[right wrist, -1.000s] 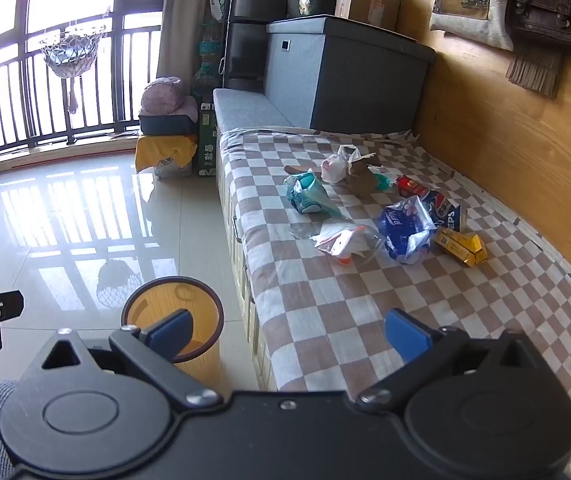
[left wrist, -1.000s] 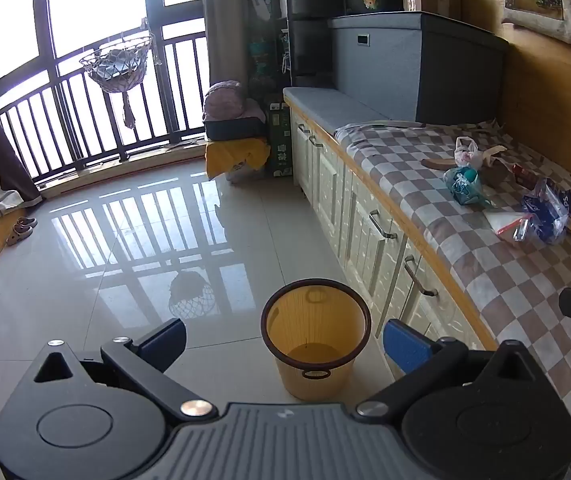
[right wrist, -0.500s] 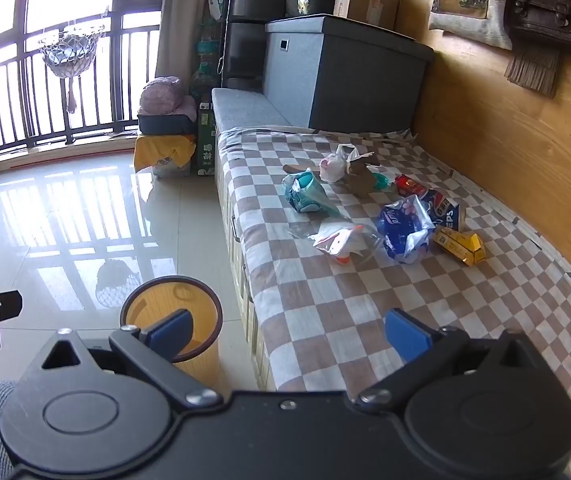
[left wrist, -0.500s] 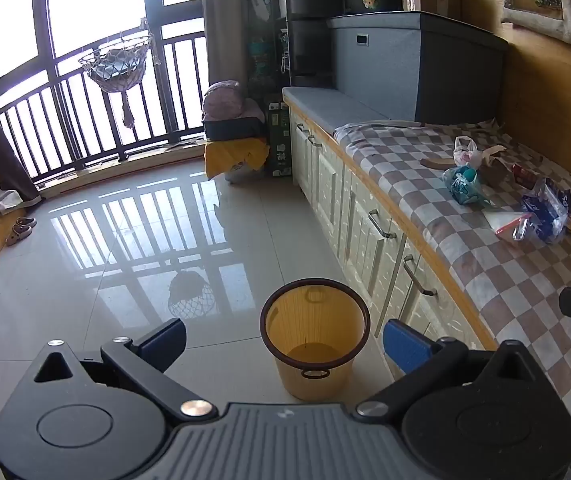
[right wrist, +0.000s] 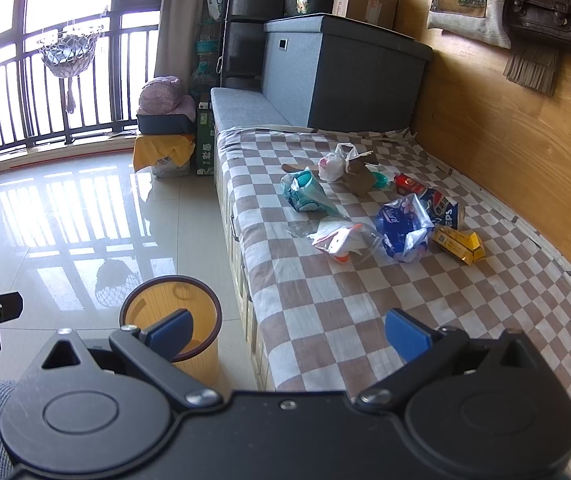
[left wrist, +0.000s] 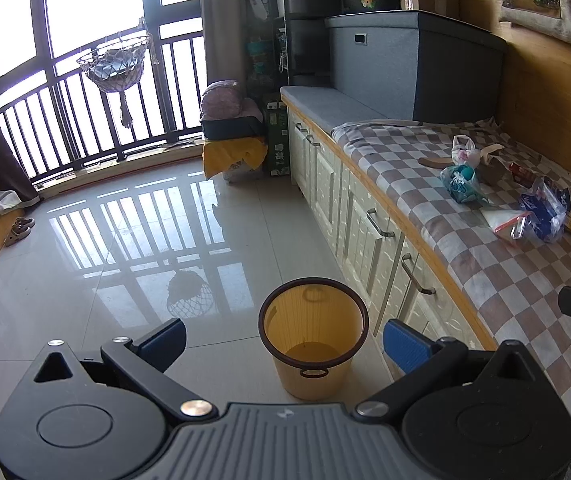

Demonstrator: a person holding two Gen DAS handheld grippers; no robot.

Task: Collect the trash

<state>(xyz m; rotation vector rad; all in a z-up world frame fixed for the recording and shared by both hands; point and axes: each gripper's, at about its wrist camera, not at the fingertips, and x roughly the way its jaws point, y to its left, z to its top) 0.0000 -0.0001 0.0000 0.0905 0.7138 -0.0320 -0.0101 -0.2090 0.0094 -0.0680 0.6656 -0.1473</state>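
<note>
Hovering wide open, empty: right gripper (right wrist: 287,334), left gripper (left wrist: 283,338). Trash bags (right wrist: 339,238) ahead of fingers looking light, crinkly, slippery; pinching bunched middle seeming best.

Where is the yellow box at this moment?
In the right wrist view, the yellow box lies on the checked cloth, at the right end of the litter, just right of the blue wrapper.

Floor (left wrist: 125,248) w/ bin (left wrist: 313,336) clear; checkered cloth (right wrist: 349,312) bare near edge, trash pile (right wrist: 373,216) farther back.
</note>
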